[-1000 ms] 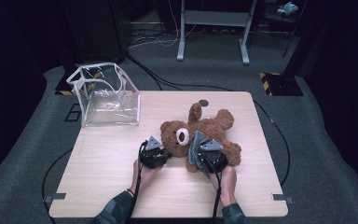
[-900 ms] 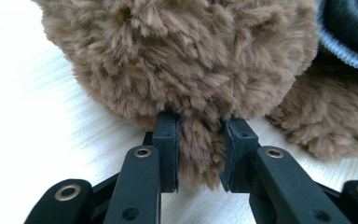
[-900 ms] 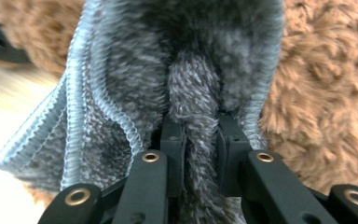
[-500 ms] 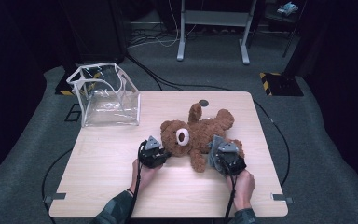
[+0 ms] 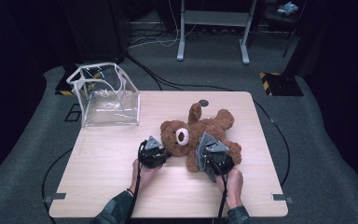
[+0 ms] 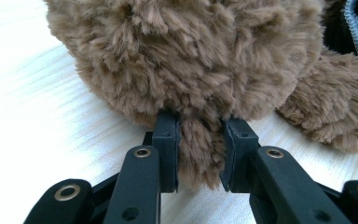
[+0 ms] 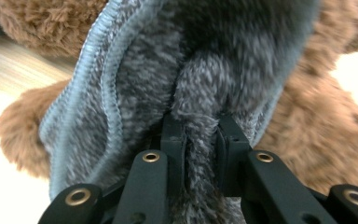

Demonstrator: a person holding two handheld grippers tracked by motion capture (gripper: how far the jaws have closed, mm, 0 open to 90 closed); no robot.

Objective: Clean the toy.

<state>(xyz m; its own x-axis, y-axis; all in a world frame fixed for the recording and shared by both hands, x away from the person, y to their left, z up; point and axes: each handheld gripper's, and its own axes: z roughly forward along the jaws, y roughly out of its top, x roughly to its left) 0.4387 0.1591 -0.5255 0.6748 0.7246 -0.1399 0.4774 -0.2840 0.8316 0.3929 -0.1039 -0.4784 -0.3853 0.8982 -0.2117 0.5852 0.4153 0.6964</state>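
A brown teddy bear [image 5: 212, 127] lies on its back in the middle of the wooden table [image 5: 98, 172]. My left gripper [image 5: 161, 154] sits at the bear's head, shut on a tuft of brown fur, probably an ear [image 6: 199, 156], with the head [image 6: 191, 56] just beyond the left gripper [image 6: 200, 123]. My right gripper [image 5: 209, 161] is at the bear's near side, shut on a fold of grey knitted cloth [image 5: 200, 151] with a pale blue hem. In the right gripper view the grey cloth [image 7: 144, 79] bunches between the jaws of the right gripper [image 7: 200, 122], brown fur [image 7: 317, 135] behind it.
A clear plastic bag [image 5: 106, 95] with white trim stands open at the table's back left corner. A small dark round disc [image 5: 203, 102] sits near the back edge. Cables cross the grey carpet, and a metal stand [image 5: 212, 28] rises beyond the table.
The right gripper swung out to the right with the grey cloth half a second ago, then came partly back to the left. The left gripper and the bear's head stayed put.
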